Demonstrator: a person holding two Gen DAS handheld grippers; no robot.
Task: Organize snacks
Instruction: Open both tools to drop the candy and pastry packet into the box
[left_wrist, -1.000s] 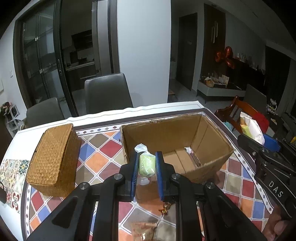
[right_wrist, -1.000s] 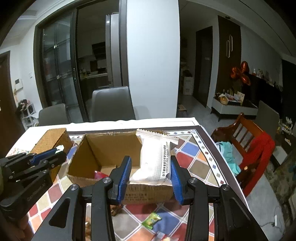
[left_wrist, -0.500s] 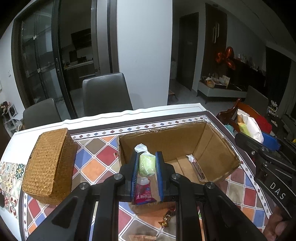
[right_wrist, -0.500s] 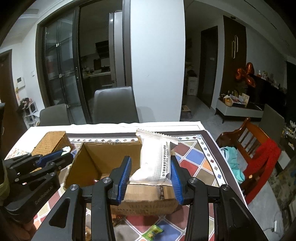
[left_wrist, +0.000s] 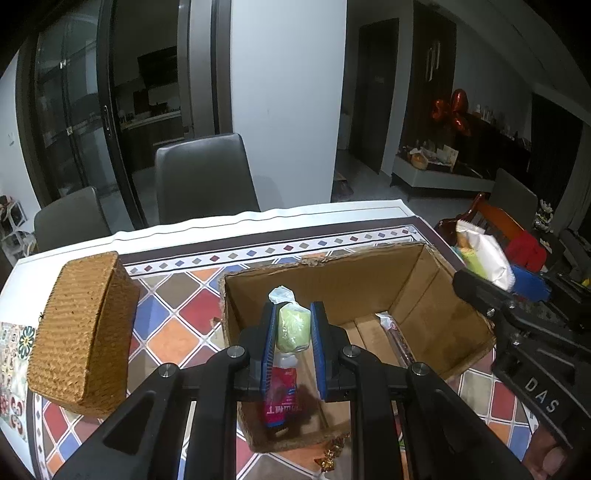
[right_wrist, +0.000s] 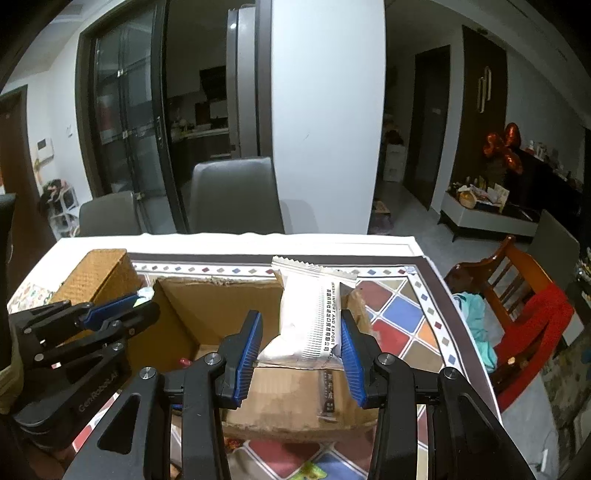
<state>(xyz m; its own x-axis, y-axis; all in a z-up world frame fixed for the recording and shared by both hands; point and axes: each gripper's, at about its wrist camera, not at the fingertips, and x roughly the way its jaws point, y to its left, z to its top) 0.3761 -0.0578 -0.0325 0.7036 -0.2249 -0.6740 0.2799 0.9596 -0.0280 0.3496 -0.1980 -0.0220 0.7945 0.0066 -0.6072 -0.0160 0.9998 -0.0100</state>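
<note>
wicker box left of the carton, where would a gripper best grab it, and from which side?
Likely from above, jaws across the short width of the wicker box. It is a long closed block, tilted, with no handle visible. The cardboard carton stands close on its right, so a side approach looks cramped there.

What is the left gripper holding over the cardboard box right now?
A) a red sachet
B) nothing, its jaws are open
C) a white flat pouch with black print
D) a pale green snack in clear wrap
D: the left gripper is shut on the pale green wrapped snack above the cardboard box; the white pouch sits in the right gripper.
</note>
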